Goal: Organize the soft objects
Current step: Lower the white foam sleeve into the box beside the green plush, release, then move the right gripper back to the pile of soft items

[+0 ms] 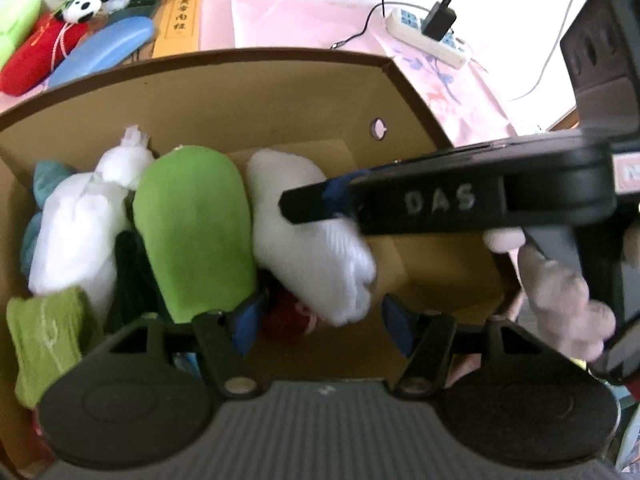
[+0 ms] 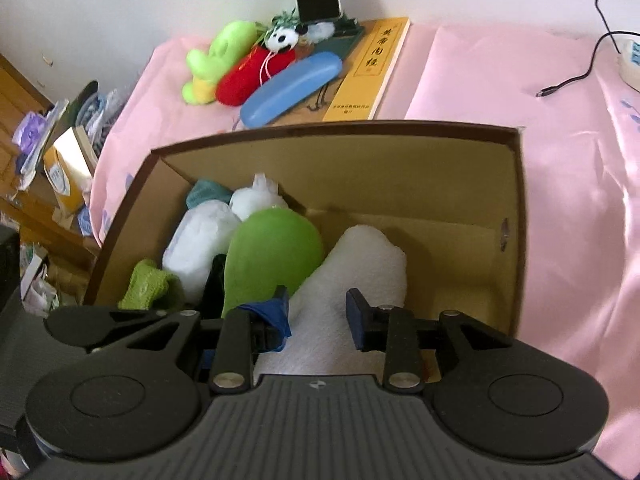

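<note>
An open cardboard box (image 2: 516, 240) on a pink cloth holds several soft things. A rolled white towel (image 2: 360, 264) lies at their right, against a green plush (image 2: 272, 252). My right gripper (image 2: 318, 308) is shut on the towel, which narrows between its blue pads. In the left wrist view it reaches in from the right, its tip (image 1: 288, 208) on the white towel (image 1: 312, 248). My left gripper (image 1: 320, 322) stands open above the box's near side. The towel's lower end and a red item (image 1: 284, 316) show between its fingers, untouched.
The box's left part also holds white stuffed bags (image 1: 76, 232), a green knitted cloth (image 1: 44, 340) and a teal cloth (image 1: 48, 180). Behind the box lie a green plush (image 2: 216, 64), a red plush (image 2: 248, 76), a panda toy (image 2: 282, 40), a blue case (image 2: 292, 88) and a yellow book (image 2: 372, 68). A power strip (image 1: 432, 36) sits at the back right.
</note>
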`<action>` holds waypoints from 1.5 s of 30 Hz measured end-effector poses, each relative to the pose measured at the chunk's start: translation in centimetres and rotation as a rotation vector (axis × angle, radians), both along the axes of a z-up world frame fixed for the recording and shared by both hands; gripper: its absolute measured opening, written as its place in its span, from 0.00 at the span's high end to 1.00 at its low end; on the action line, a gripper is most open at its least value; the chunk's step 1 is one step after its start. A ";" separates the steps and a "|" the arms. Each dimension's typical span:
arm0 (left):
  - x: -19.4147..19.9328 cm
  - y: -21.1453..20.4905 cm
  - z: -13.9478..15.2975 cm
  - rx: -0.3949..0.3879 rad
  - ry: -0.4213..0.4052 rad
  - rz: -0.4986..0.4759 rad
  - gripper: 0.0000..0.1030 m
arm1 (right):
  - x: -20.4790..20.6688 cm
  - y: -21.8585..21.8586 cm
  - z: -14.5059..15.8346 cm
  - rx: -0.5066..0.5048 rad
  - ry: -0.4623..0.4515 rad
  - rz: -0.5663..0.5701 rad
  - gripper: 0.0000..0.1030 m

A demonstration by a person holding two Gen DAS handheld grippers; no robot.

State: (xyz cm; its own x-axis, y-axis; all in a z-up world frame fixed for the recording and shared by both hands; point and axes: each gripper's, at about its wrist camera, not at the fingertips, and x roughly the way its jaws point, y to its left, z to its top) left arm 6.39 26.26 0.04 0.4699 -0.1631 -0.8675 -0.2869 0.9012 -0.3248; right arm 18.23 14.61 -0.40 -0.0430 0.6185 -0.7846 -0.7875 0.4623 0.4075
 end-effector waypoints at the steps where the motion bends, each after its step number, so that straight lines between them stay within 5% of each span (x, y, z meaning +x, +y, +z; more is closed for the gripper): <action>1: -0.4 0.0 0.2 0.000 -0.003 0.008 0.37 | -0.1 -0.1 0.2 0.004 0.011 -0.009 0.86; 22: -4.0 -7.5 5.3 0.261 -0.081 0.081 0.37 | -5.4 -8.7 4.3 0.115 -0.081 -0.104 0.86; 45: -6.9 -17.9 4.4 0.296 -0.053 0.135 0.37 | -9.8 -21.3 4.2 0.190 -0.112 -0.232 0.85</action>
